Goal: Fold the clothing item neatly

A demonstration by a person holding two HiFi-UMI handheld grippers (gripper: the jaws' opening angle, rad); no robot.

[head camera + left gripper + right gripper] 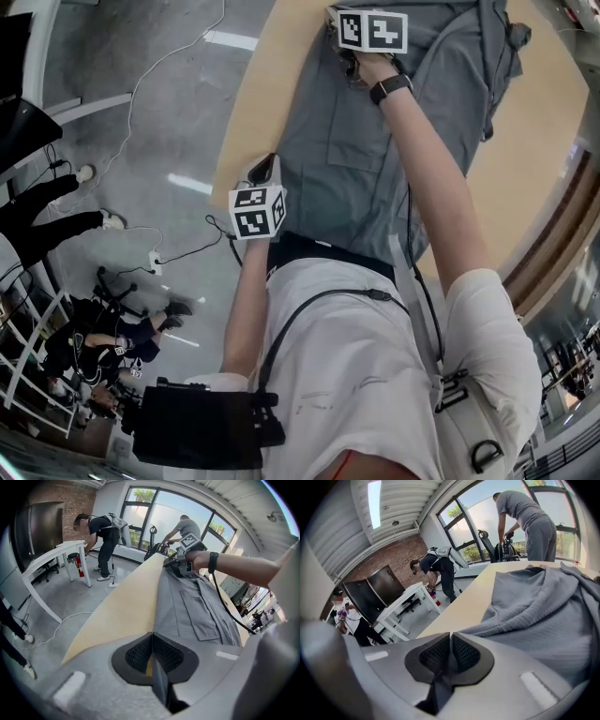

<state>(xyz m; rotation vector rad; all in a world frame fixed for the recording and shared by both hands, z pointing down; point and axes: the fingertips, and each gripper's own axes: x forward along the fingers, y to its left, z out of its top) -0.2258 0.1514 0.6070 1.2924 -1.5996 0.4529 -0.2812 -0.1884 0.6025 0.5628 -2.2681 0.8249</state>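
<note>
Your left tongs [151, 635] are closed, their pads pinching the near left edge of the grey garment [197, 606], with a sliver of cloth caught between them. Your right tongs [450, 637] are likewise pressed together on the same garment's edge at its far end, where the cloth bunches up in folds just beyond the tips. In the head view the garment lies lengthwise down the tan table [251, 103], its near end by your waist. Both tongs sit along the side nearest the table's left edge, well apart from each other. A patch pocket [206, 620] faces up near the middle of the cloth. Your right arm reaches out over the garment, a dark watch [390, 88] on its wrist. Beyond the table, white cables [141, 84] trail over the grey floor, and a white table [49, 557] stands beside a person bending near the big windows.
</note>
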